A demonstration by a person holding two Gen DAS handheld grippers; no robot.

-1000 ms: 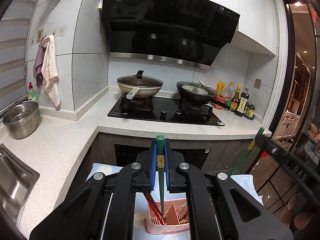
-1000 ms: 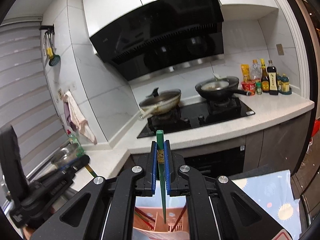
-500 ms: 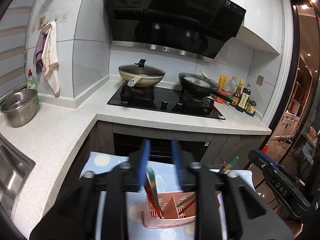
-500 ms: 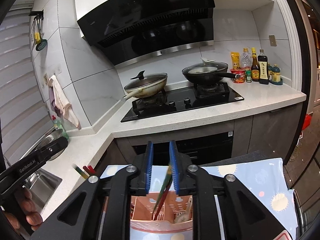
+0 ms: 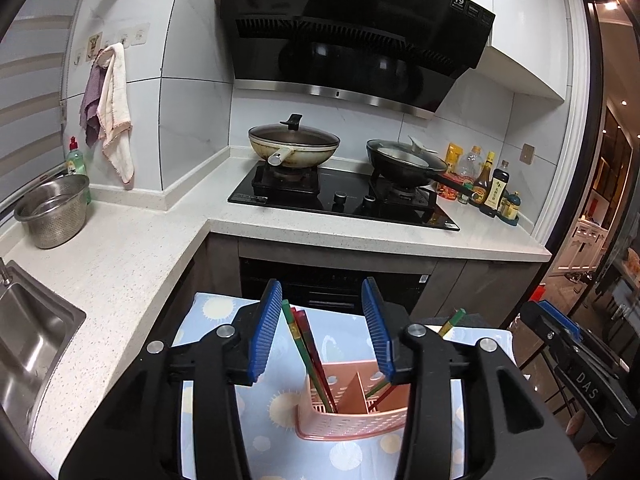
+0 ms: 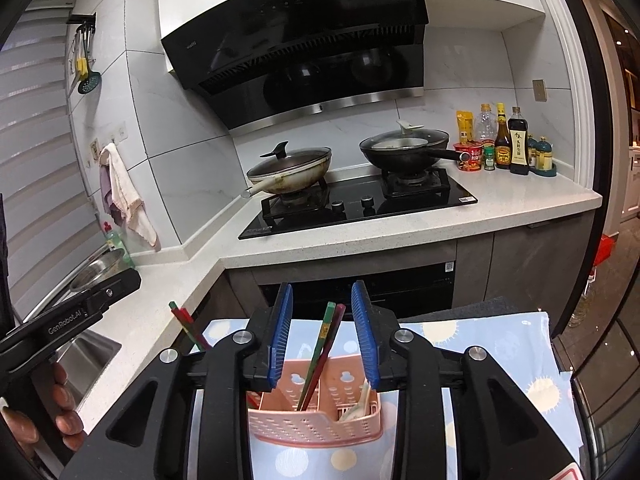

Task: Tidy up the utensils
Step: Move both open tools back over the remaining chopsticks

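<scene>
A pink perforated utensil holder (image 5: 352,420) stands on a blue sun-patterned cloth (image 5: 224,320); it also shows in the right wrist view (image 6: 316,420). Green and red chopsticks (image 5: 306,344) lean in its left compartment, and others (image 5: 450,322) lean right. My left gripper (image 5: 322,328) is open and empty above the holder. My right gripper (image 6: 322,332) is open and empty above the holder, with chopsticks (image 6: 324,344) standing between its blue pads without touching them. A white spoon (image 6: 358,406) lies in the right compartment.
A white counter (image 5: 120,264) wraps the corner, with a sink (image 5: 28,340) and steel colander (image 5: 52,210) at left. A hob (image 5: 344,200) carries two lidded woks. Sauce bottles (image 6: 508,144) stand at the back right. The other gripper's body shows at each frame's edge (image 6: 68,320).
Both grippers were shut on a green chopstick a second ago. They opened, the chopsticks dropped into the holder, and the jaws have spread wider since.
</scene>
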